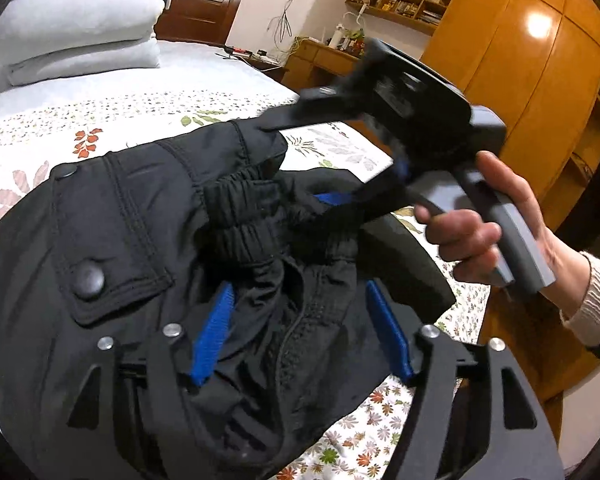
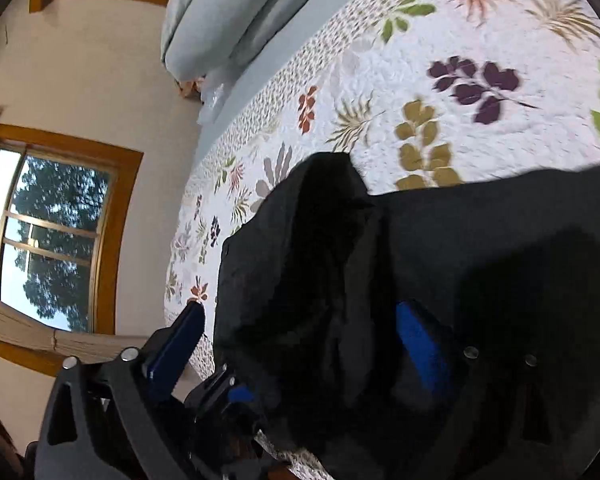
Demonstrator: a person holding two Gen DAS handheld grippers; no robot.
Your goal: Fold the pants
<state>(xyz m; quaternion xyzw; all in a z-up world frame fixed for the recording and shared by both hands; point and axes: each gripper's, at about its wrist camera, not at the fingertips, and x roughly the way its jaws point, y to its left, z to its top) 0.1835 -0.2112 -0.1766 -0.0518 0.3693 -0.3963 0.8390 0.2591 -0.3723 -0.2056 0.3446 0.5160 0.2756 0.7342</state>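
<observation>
Black pants (image 1: 140, 216) lie bunched on the floral quilt (image 1: 40, 132), waistband and a snap pocket flap facing me. My left gripper (image 1: 300, 300) is open, its blue pads (image 1: 214, 332) set wide with the zipper area of the waistband between them. My right gripper (image 1: 340, 200), held by a hand, reaches in from the right; its blue pads sit at the elastic waistband, blurred. In the right wrist view the right gripper (image 2: 300, 320) is open, jaws wide, with black fabric (image 2: 340, 260) lying between and over the pads.
Folded grey bedding (image 1: 80, 20) is stacked at the bed's head. A wooden wardrobe (image 1: 540, 60), shelves and a cluttered desk (image 1: 320, 52) stand to the right. A window (image 2: 52, 232) is on the wall beyond the bed's edge.
</observation>
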